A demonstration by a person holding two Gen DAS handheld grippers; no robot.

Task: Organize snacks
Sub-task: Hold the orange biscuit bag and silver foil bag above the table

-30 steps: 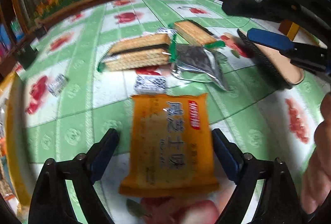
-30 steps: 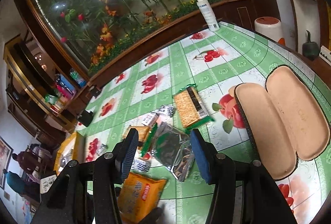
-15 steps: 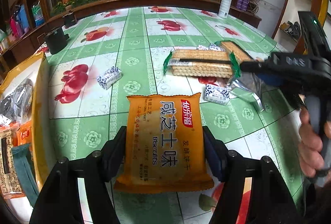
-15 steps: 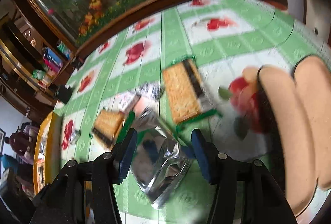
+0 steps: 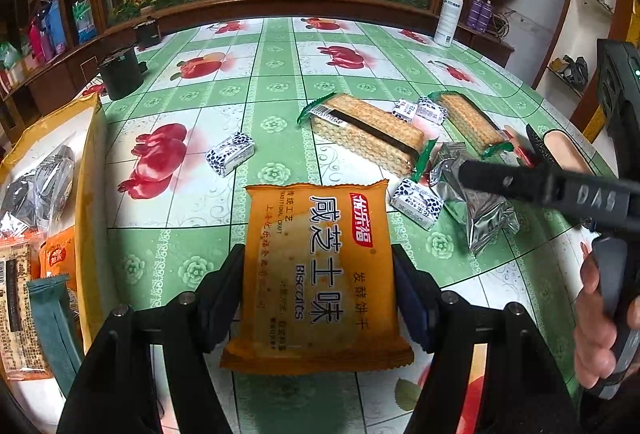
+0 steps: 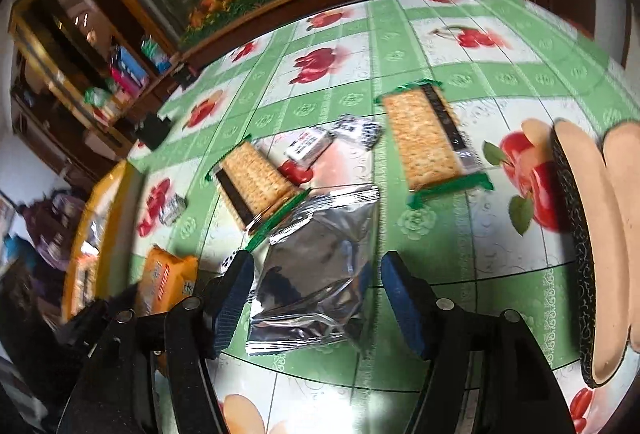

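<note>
Gripping an orange biscuit packet (image 5: 320, 274) by its two long edges, the left gripper (image 5: 319, 290) has its jaws clenched on the pack, which stands out ahead of the fingertips above the green fruit-print tablecloth (image 5: 276, 73). Beyond the jaws' tips lie a small blue-and-white wrapped candy (image 5: 231, 153) to the left and another candy (image 5: 417, 202) to the right. Farther ahead sits a green-edged cracker pack (image 5: 366, 133). Off to the left of the jaws, a yellow box (image 5: 90, 193) holds snacks already.

The right gripper (image 6: 316, 298) hangs over a silver foil packet (image 6: 316, 274), its jaws opening; the packet lies between them, and the pads stand clear of its sides. Ahead of these jaws are two cracker packs, one to the left (image 6: 256, 177) and one to the right (image 6: 426, 137). To the right of the jaws lies an open glasses case (image 6: 600, 234).
</note>
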